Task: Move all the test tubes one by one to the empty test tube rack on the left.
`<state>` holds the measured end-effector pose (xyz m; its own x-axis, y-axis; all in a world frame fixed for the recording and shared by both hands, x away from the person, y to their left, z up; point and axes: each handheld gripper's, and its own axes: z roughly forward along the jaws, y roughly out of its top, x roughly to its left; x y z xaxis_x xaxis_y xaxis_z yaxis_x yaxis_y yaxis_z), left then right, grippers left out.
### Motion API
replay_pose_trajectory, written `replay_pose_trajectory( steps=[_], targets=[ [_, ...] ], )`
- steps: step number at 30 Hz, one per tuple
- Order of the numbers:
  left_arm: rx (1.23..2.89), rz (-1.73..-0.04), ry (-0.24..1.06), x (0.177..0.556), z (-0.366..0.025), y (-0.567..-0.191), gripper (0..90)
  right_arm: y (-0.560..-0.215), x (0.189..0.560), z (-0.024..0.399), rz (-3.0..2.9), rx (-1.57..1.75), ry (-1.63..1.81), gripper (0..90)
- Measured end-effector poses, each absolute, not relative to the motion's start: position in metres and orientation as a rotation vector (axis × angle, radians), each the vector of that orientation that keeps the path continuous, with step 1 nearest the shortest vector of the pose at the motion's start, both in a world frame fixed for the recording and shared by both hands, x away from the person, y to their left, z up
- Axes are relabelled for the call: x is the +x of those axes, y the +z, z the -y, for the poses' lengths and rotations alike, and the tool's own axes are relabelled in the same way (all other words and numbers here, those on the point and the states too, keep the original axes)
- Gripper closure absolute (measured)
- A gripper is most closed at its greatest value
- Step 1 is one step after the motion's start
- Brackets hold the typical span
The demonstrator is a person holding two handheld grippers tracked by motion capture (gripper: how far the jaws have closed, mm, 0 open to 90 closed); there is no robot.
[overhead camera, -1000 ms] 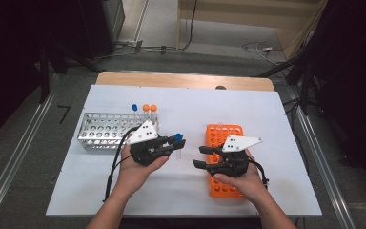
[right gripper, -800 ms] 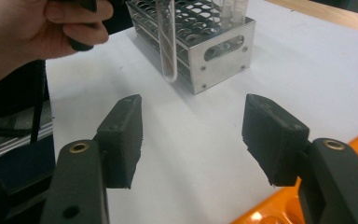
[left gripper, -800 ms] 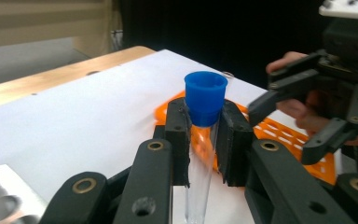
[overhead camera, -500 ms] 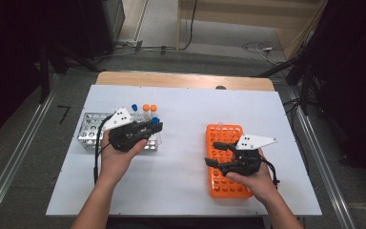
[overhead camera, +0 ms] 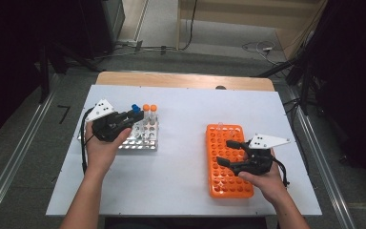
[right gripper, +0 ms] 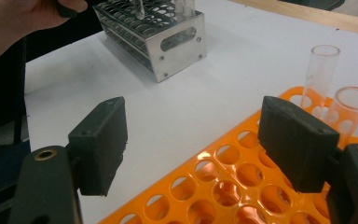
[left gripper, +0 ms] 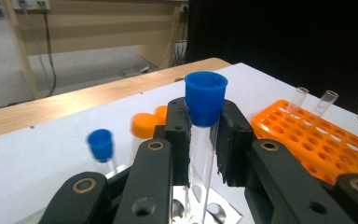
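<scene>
At the left of the high view, over the steel rack [overhead camera: 140, 143], a blue-capped tube [overhead camera: 136, 110] is clamped in the left tongs [overhead camera: 134, 116]; the left gripper view shows their pads pressed on the clear wall just under the cap [left gripper: 205, 97], with the tube upright and its lower end hanging over the rack's perforated top. The tube looks light and stiff, a thin clear cylinder that is smooth and likely slippery, and brittle if squeezed hard or knocked against metal. That hold high on the wall, just below the cap, seems the sensible place: the cap's rim acts as a stop against sliding down, and the long free end can be steered into a hole. A gentle, square pinch should do; a tilted one might let it swing. Beside it in the rack stand two orange-capped tubes [overhead camera: 149, 109], and another blue cap [left gripper: 100, 144] shows at lower left in the left gripper view. Toward the right of the white counter [overhead camera: 181, 119] lies the orange rack [overhead camera: 228, 164], with two open tubes [right gripper: 336, 88] standing at its far end. The right tongs [overhead camera: 228, 152] hover over that rack, spread apart with nothing between them, having just been opening.
</scene>
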<state>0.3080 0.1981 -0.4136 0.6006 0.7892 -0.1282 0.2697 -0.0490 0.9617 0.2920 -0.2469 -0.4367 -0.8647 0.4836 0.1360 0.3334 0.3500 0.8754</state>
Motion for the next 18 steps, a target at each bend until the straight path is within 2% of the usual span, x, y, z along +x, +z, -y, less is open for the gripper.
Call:
replay_pose_trajectory(
  steps=[18],
  targets=[
    [1.532,-1.044,0.658,0.334,-0.234,-0.415,77.1,-0.443,0.299,0.264,-2.449,0.805,1.513,15.3]
  ],
)
